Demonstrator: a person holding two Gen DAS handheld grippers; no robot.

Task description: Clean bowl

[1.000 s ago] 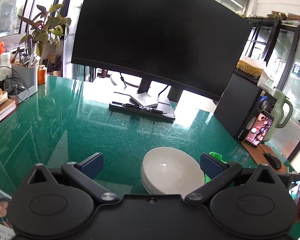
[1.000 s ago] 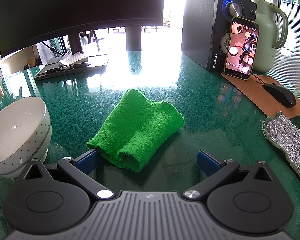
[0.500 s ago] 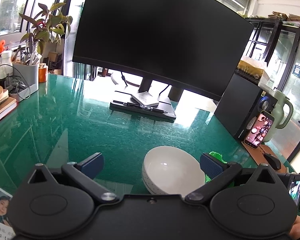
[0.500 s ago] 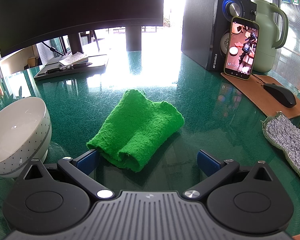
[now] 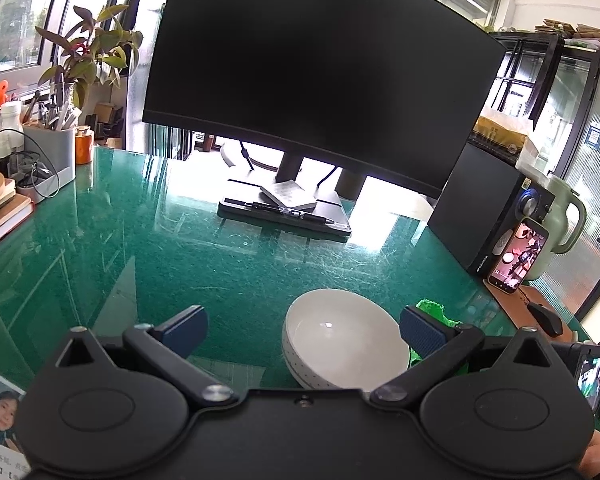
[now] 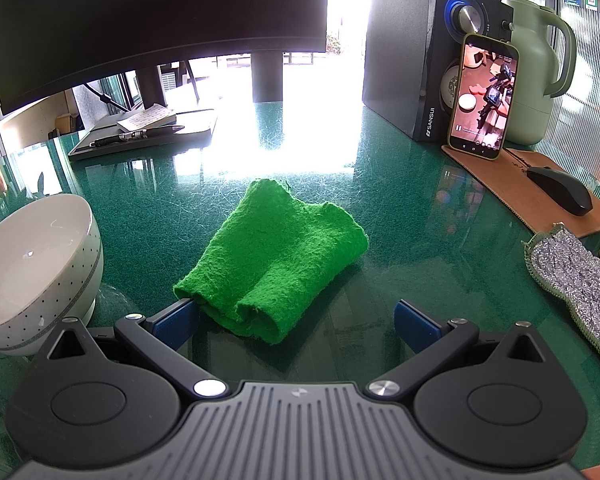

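Left view has crept a bit since a second ago: the bowl (image 5: 342, 336) sits slightly further right between the fingers and the plant (image 5: 88, 52) slid in from the left edge, so the left gripper (image 5: 302, 330) shifted a touch. Right side hasn't budged at all.

Left gripper is spread wide with nothing in it, hovering over the green desk (image 5: 140, 248). The bowl stands upright and empty just ahead of it, closer to the right finger than the left one.

Right gripper (image 6: 296, 318) is also wide open and empty. The cloth (image 6: 276, 260), folded and bright green, lies on the desk right in front of it, its near end between the fingertips and about touching the left pad (image 6: 178, 322). From that view the bowl is off to the left, apart from the cloth. A silver scrubber (image 6: 576, 280) lies at the right edge, and a phone (image 6: 484, 96) leans on the speaker (image 6: 412, 64) at the back
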